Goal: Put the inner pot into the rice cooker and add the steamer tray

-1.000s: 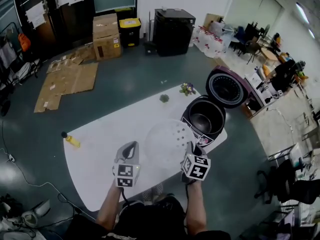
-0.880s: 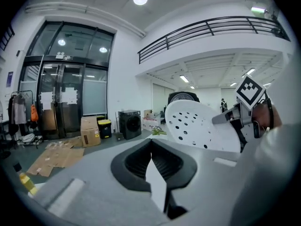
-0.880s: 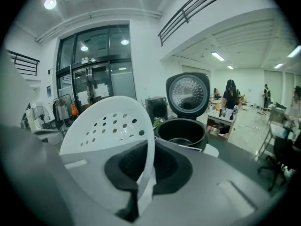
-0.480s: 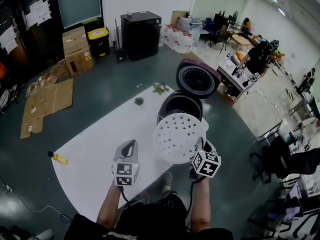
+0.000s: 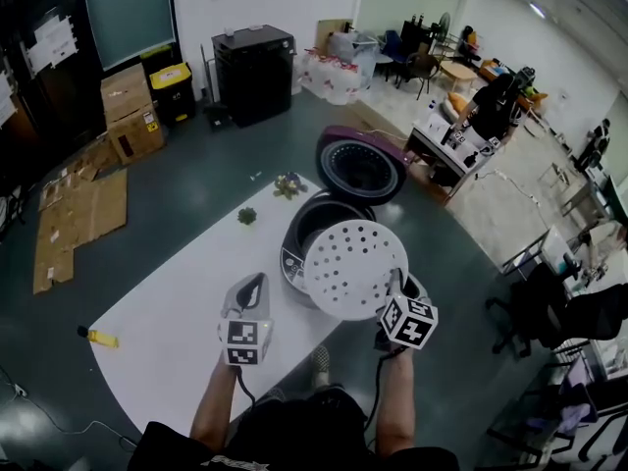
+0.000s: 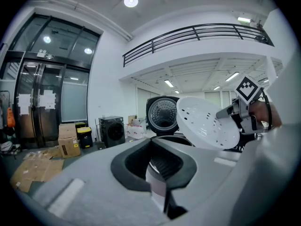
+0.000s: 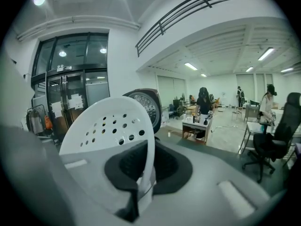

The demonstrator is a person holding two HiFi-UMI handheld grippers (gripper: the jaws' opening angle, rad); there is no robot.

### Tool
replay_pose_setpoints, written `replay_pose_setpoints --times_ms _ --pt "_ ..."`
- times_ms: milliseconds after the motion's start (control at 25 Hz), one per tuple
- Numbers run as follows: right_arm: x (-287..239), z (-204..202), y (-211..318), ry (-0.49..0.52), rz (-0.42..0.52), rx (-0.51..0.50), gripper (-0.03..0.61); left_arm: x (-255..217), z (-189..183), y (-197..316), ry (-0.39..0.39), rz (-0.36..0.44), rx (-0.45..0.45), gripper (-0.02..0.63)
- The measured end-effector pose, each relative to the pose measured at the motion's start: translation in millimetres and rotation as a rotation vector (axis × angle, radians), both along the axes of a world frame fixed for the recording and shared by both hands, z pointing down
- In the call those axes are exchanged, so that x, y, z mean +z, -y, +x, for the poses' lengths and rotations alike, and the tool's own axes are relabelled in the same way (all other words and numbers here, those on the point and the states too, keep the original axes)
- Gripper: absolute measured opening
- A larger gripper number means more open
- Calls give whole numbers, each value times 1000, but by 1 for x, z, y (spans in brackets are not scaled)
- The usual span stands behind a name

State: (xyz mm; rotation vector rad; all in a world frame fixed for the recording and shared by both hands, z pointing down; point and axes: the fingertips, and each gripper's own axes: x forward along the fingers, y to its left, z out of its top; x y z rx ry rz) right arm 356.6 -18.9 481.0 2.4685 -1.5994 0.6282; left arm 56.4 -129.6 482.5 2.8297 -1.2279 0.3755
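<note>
Right gripper (image 5: 393,285) has swung over from the table (image 5: 167,312), jaws clamped on the steamer tray (image 5: 353,268) rim; tray now hangs tilted over the open rice cooker (image 5: 296,253); inner pot (image 5: 316,218) sits inside. Left gripper (image 5: 253,288) is closed, empty.

The head view looks steeply down from above the person onto the white table (image 5: 167,312), with the left gripper (image 5: 252,287) and right gripper (image 5: 392,285) low in the frame. Each gripper view looks nearly level along its own jaws, from close behind them. All three views share the steamer tray (image 5: 355,268) and the rice cooker lid (image 5: 358,165).
</note>
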Motion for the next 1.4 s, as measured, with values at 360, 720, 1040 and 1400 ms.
replay_pose_setpoints --times_ms 360,720,1040,1400 --pt "15 34 70 39 -12 -51 14 4 36 50 24 -7 -36 11" --pt "34 43 124 72 -57 -112 14 15 41 78 50 -40 -97 11" --pt "70 50 160 87 -148 -156 14 37 39 96 71 -93 -158 11" --pt "113 46 179 131 -271 -196 17 62 38 105 101 -153 -196 11"
